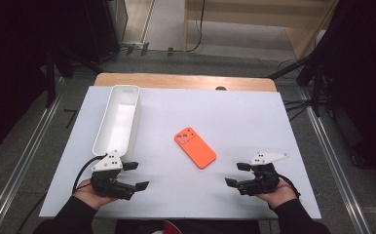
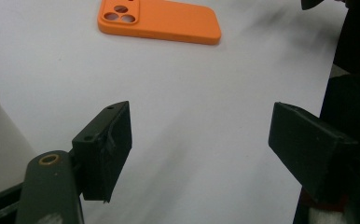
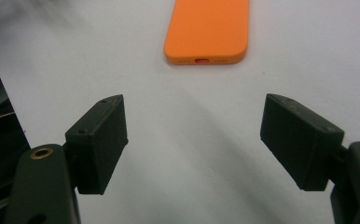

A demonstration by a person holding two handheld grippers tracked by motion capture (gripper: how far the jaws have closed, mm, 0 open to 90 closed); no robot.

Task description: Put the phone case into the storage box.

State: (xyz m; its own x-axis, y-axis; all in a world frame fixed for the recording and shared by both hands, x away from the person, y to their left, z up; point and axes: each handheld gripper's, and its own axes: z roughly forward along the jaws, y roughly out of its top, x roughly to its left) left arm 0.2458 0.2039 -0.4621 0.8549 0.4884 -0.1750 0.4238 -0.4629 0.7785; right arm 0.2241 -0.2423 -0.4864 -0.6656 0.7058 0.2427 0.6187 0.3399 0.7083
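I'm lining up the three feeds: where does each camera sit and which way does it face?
High view: above the person's side, facing forward and down on the table; both hands, left gripper and right gripper show.
Left gripper view: rides that gripper, facing the orange phone case.
Right gripper view: rides that gripper, facing the case's port end.
All share the case.

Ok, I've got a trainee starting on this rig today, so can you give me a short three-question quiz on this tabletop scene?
1. True or false: the orange phone case lies inside the white bin.
2. Which end of the case faces the right gripper: (a) the camera cut-outs, (b) the port end, (c) a long side?
3. What state are the left gripper and the right gripper in, and is anything between their jaws?

Key
1. False: it lies on the white table top, apart from the bin.
2. b, as the right gripper view shows.
3. Both open, nothing between the jaws.
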